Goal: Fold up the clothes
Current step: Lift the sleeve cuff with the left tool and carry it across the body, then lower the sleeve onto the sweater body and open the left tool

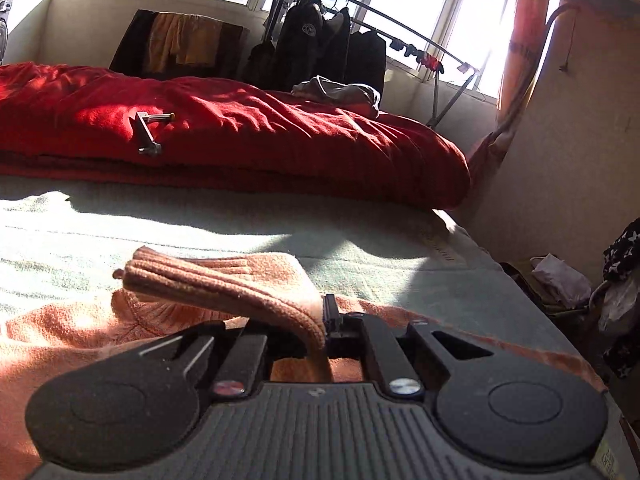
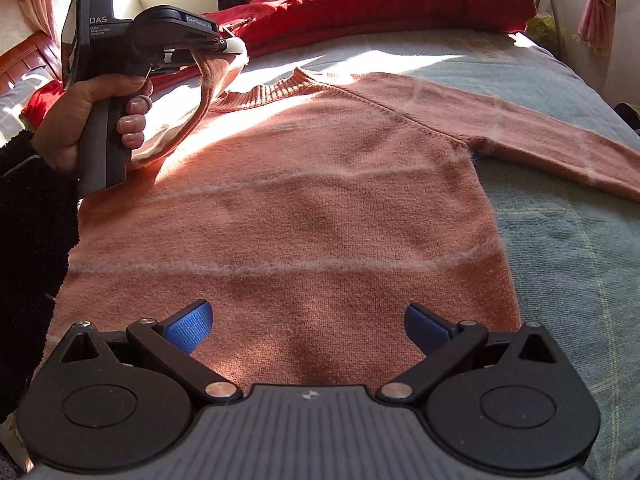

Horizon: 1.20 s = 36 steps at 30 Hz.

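Note:
A salmon-pink knit sweater (image 2: 304, 208) lies flat on the bed, neck toward the far side, one sleeve (image 2: 552, 136) stretched out to the right. My left gripper (image 1: 320, 332) is shut on the ribbed cuff (image 1: 224, 280) of the other sleeve and holds it lifted above the sweater's chest. In the right wrist view that left gripper (image 2: 232, 46) hangs at the upper left in a hand, the sleeve (image 2: 204, 96) drooping from it. My right gripper (image 2: 308, 326) hovers over the sweater's lower body, its blue pads (image 2: 188, 326) wide apart with nothing between them.
A pale green-blue blanket (image 2: 568, 264) covers the bed. A bunched red quilt (image 1: 240, 136) lies across the far side with a small metal bracket (image 1: 146, 132) on it. Behind it stands a clothes rack with dark jackets (image 1: 320, 44). Bags and clutter (image 1: 580, 288) sit beside the bed at the right.

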{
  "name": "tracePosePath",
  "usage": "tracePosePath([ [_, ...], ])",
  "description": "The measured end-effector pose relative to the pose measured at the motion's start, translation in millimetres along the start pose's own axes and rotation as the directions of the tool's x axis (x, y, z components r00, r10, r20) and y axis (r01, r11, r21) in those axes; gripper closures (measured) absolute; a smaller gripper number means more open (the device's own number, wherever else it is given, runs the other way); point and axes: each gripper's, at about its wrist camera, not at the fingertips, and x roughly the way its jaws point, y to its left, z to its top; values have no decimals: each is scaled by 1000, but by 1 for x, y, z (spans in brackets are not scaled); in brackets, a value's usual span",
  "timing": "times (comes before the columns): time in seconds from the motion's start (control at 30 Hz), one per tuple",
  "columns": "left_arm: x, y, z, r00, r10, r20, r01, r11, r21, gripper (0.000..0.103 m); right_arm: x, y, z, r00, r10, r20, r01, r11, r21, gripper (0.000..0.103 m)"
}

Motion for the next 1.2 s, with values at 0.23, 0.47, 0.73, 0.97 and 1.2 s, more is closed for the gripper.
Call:
tracePosePath([
  [0.23, 17, -5, -8, 999, 10, -41, -8, 1000, 28, 98, -1, 0, -2, 1000, -13, -2, 13, 1000, 4, 0],
  [0.47, 32, -16, -19, 997, 26, -71, -19, 996, 92, 98, -2, -4, -5, 1000, -31, -4, 31, 999, 22, 0],
  [0.73, 46, -35, -37, 991, 88, -102, -61, 967, 246, 71, -5, -8, -9, 999, -49, 1, 48, 998, 35, 0],
  [0.97, 42, -78, -58, 989, 132, -65, -79, 847, 525, 55, -8, -10, -11, 998, -59, 9, 58, 997, 53, 0],
  [1.2, 50, -98, -82, 982, 177, -57, -85, 701, 708, 45, -9, -9, -14, 998, -63, 8, 62, 996, 57, 0],
])
